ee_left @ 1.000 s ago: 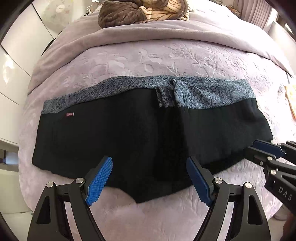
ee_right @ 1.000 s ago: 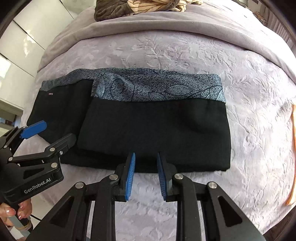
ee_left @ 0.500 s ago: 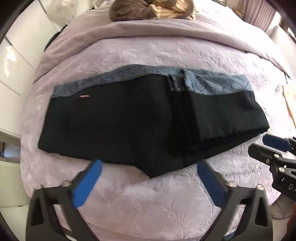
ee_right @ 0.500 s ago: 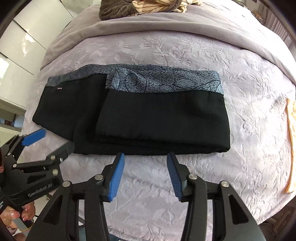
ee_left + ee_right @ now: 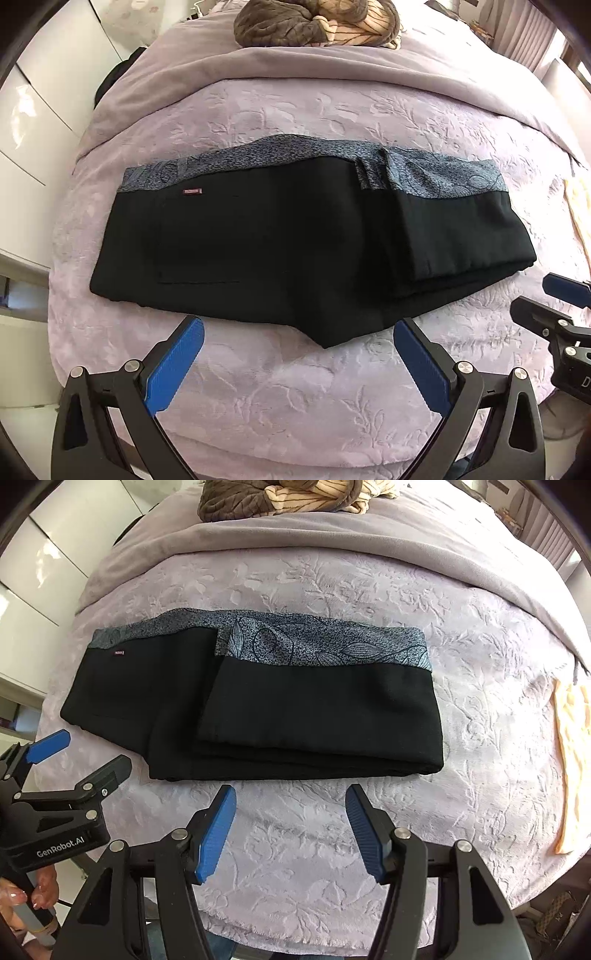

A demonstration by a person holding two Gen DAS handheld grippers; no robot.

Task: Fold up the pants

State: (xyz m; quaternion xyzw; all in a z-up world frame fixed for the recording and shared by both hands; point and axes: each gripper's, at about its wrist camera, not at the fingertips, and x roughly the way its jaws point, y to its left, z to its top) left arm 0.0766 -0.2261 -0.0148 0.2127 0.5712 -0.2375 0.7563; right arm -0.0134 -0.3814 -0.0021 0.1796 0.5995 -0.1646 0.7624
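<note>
Black pants (image 5: 295,236) with a grey patterned waistband lie folded on the lilac bedspread (image 5: 295,387); they also show in the right wrist view (image 5: 295,716). The right part is doubled over the rest. My left gripper (image 5: 297,363) is open and empty, just short of the pants' near edge. My right gripper (image 5: 291,829) is open and empty, hovering before the near edge of the folded stack. The right gripper shows at the right edge of the left wrist view (image 5: 554,306); the left gripper shows at the left of the right wrist view (image 5: 74,760).
A brown and striped heap of cloth (image 5: 280,498) lies at the head of the bed. A pale orange cloth (image 5: 572,753) lies at the right edge. White cabinets (image 5: 33,110) stand to the left. A grey blanket (image 5: 332,535) crosses the bed's far part.
Both grippers have pulled back from the pants' near edge toward me. The right gripper has opened from nearly shut to wide. The pants lie still.
</note>
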